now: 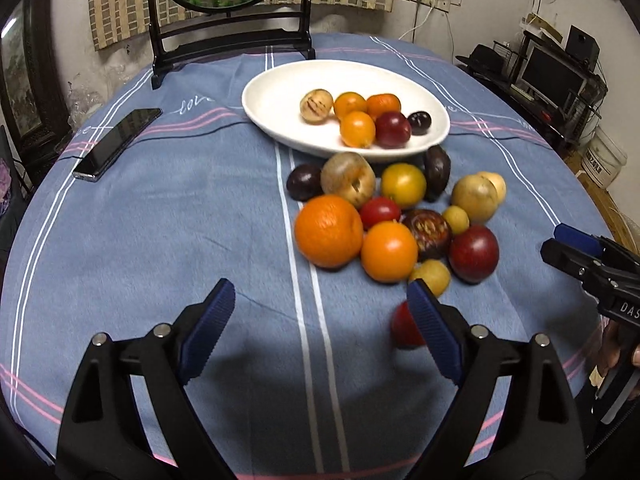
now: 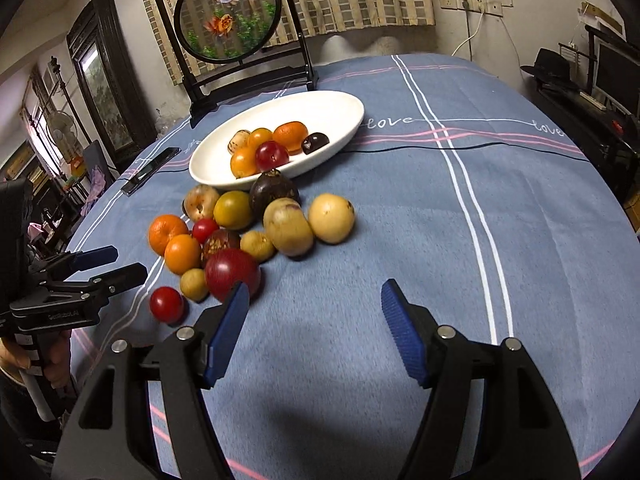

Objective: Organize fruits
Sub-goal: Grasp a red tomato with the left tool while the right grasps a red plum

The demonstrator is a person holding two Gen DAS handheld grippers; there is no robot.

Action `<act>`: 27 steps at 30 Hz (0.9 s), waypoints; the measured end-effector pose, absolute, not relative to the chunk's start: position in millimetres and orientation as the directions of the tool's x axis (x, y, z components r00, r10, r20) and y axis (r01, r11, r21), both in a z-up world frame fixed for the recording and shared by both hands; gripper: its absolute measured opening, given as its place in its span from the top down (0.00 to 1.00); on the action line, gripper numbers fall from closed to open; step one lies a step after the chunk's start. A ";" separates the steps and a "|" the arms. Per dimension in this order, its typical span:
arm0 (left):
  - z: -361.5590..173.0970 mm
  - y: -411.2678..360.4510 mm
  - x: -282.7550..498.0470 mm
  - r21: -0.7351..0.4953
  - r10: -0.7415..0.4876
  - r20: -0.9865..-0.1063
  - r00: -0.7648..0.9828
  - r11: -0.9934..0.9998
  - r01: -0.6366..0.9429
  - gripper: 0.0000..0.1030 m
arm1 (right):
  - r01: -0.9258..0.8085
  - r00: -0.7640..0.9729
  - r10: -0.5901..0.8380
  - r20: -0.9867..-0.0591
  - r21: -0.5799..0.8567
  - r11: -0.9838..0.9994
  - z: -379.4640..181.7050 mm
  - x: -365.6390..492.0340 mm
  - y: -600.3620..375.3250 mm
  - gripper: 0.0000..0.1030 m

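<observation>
A white oval bowl (image 1: 280,92) (image 2: 336,108) at the back of the blue tablecloth holds several fruits: oranges, a red plum, a dark plum and a tan one. In front of it lies a loose pile with a big orange (image 1: 329,231) (image 2: 166,232), a dark red plum (image 1: 474,254) (image 2: 232,274) and yellow-brown fruits (image 2: 330,218). A small red fruit (image 1: 404,330) (image 2: 167,304) lies nearest, partly behind a finger in the left wrist view. My left gripper (image 1: 320,286) (image 2: 128,262) is open and empty, just left of the pile. My right gripper (image 2: 314,288) (image 1: 554,240) is open and empty over bare cloth, right of the pile.
A black phone (image 1: 116,144) lies at the left of the table. A dark wooden stand with a round goldfish screen (image 1: 228,40) rises behind the bowl. A thin black cable (image 2: 480,146) crosses the cloth at the right. Bare cloth lies to the right of the pile.
</observation>
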State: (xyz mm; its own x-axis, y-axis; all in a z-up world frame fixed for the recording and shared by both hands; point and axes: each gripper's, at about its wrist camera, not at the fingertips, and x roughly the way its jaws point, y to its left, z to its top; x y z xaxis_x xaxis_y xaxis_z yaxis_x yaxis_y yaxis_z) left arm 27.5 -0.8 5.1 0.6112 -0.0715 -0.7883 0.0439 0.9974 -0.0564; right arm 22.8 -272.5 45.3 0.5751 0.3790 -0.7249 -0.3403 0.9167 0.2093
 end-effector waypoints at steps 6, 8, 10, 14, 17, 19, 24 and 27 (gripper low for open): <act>-0.6 -11.0 19.9 -0.060 -0.089 -0.802 0.591 0.996 0.068 0.13 | -0.357 0.569 0.391 -0.723 0.212 0.910 43.5 17.0 -271.3 0.33; -2.9 -16.1 18.7 -0.056 -0.093 -0.805 0.586 0.995 0.082 0.13 | -0.365 0.564 0.399 -0.723 0.215 0.906 43.2 16.4 -270.5 0.33; -5.1 -20.2 17.8 -0.059 -0.101 -0.806 0.583 0.994 0.091 0.13 | -0.367 0.561 0.400 -0.724 0.216 0.905 42.8 15.8 -269.9 0.33; -7.4 -30.3 17.7 -0.058 -0.113 -0.810 0.575 0.992 0.112 0.13 | -0.363 0.554 0.401 -0.730 0.222 0.905 40.9 15.9 -271.7 0.33; -10.4 -37.1 18.4 -0.061 -0.124 -0.817 0.563 0.990 0.130 0.13 | -0.361 0.551 0.402 -0.731 0.226 0.905 39.8 15.6 -273.4 0.33; -12.7 -42.0 19.5 -0.066 -0.137 -0.821 0.555 0.987 0.146 0.13 | -0.361 0.549 0.404 -0.732 0.228 0.904 38.5 15.1 -273.5 0.33; -18.4 -51.7 22.4 -0.060 -0.151 -0.819 0.553 0.982 0.179 0.40 | -0.361 0.540 0.408 -0.736 0.235 0.902 36.2 15.4 -273.8 0.33; -20.4 -53.9 22.8 -0.060 -0.161 -0.821 0.548 0.978 0.198 0.68 | -0.364 0.538 0.411 -0.736 0.236 0.901 36.1 15.1 -273.6 0.33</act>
